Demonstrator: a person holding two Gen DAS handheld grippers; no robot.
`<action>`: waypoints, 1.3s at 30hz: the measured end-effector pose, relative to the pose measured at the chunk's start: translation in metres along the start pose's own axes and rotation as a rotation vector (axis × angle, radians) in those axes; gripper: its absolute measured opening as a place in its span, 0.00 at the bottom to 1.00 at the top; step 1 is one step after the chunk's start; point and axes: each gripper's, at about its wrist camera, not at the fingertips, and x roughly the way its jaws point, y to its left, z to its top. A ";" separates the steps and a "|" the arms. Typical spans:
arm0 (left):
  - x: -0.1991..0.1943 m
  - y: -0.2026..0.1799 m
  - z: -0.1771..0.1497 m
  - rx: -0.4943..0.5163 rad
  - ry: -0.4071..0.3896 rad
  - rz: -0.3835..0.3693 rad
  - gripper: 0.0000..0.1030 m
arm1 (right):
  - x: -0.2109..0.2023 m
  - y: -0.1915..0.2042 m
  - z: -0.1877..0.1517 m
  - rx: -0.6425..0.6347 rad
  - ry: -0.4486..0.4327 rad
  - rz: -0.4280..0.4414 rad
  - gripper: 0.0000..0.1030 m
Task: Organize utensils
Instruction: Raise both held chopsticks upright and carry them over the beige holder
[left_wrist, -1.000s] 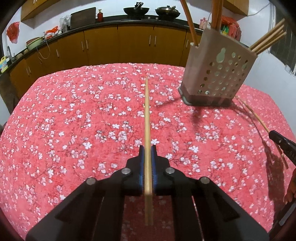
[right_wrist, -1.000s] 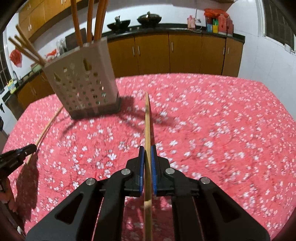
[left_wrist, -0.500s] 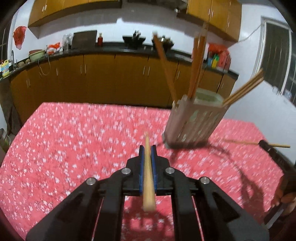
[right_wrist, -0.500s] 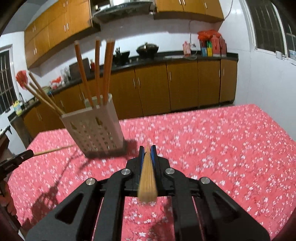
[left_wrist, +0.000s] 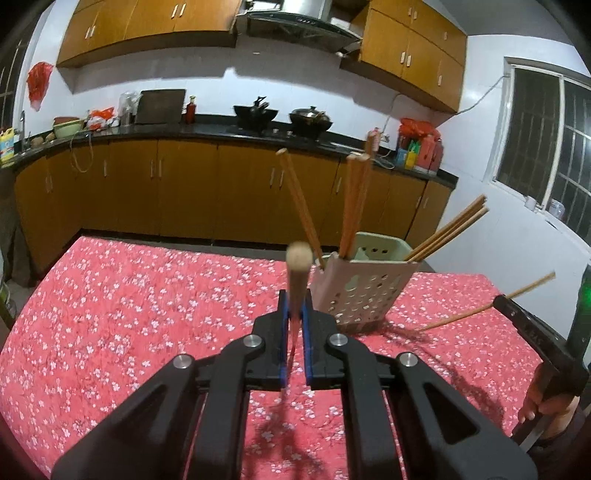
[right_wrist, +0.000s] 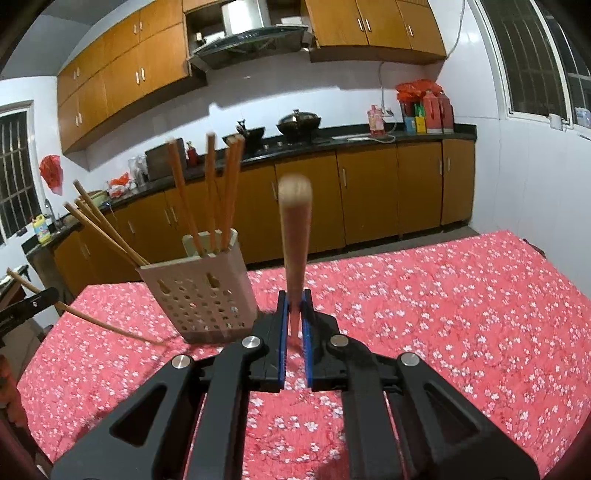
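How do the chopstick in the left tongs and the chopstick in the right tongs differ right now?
The left tongs hold a chopstick whose raised part looks shorter, its end near the level of the holder rim. The right tongs hold a chopstick that looks thicker and reaches higher, up against the cabinets. The holder sits just right of the left chopstick, left of the right one. Both are wooden, gripped between blue pads, and tilted up off the tablecloth.

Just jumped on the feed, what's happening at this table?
Each gripper is shut on one chopstick, lifted above the red floral tablecloth. The left gripper holds its chopstick, and the right gripper holds its own. The perforated holder already has several chopsticks; neither held one is in yet.
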 end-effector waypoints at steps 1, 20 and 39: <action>-0.002 -0.002 0.002 0.006 -0.005 -0.012 0.07 | -0.003 0.001 0.004 0.002 -0.009 0.013 0.07; -0.045 -0.049 0.076 0.006 -0.266 -0.138 0.07 | -0.053 0.055 0.084 -0.026 -0.254 0.222 0.07; 0.019 -0.061 0.092 -0.033 -0.316 -0.037 0.07 | 0.030 0.081 0.076 -0.087 -0.062 0.137 0.07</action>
